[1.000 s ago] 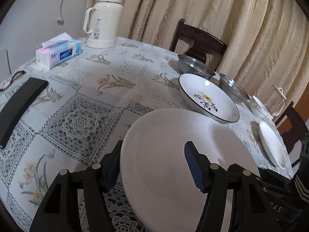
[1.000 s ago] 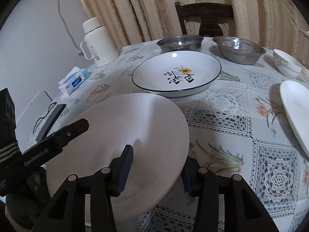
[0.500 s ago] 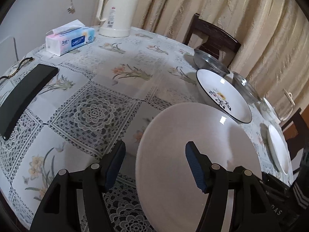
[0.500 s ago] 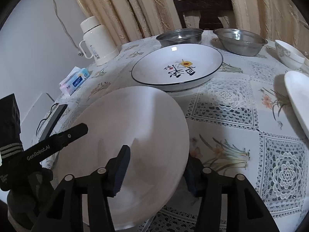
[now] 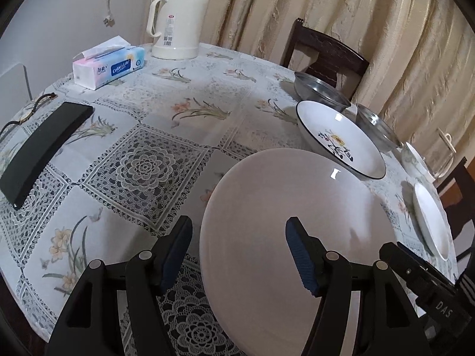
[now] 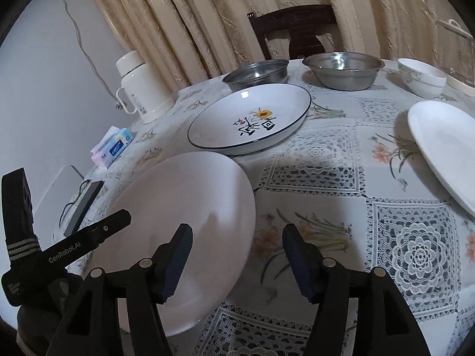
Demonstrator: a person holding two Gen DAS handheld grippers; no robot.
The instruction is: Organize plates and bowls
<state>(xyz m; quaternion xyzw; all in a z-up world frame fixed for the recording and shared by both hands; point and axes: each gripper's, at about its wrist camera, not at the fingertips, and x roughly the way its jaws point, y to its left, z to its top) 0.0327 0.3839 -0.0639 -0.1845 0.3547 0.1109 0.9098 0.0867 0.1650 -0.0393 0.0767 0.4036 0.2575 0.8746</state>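
Observation:
A large plain white plate lies near the table's front edge. My left gripper is open astride its left rim, with one finger over the plate and one over the cloth. My right gripper is open astride the right rim in the same way. Behind the white plate sits a dark-rimmed patterned plate. Two steel bowls, a small white bowl and a second white plate stand further back and to the right.
A cream thermos, a tissue pack, a black case and glasses occupy the left side of the lace tablecloth. A dark chair stands behind the table, against curtains.
Both grippers stay open around the white plate. The left one has shifted left, so the rim now stands apart from its left finger. The right one has shifted right.

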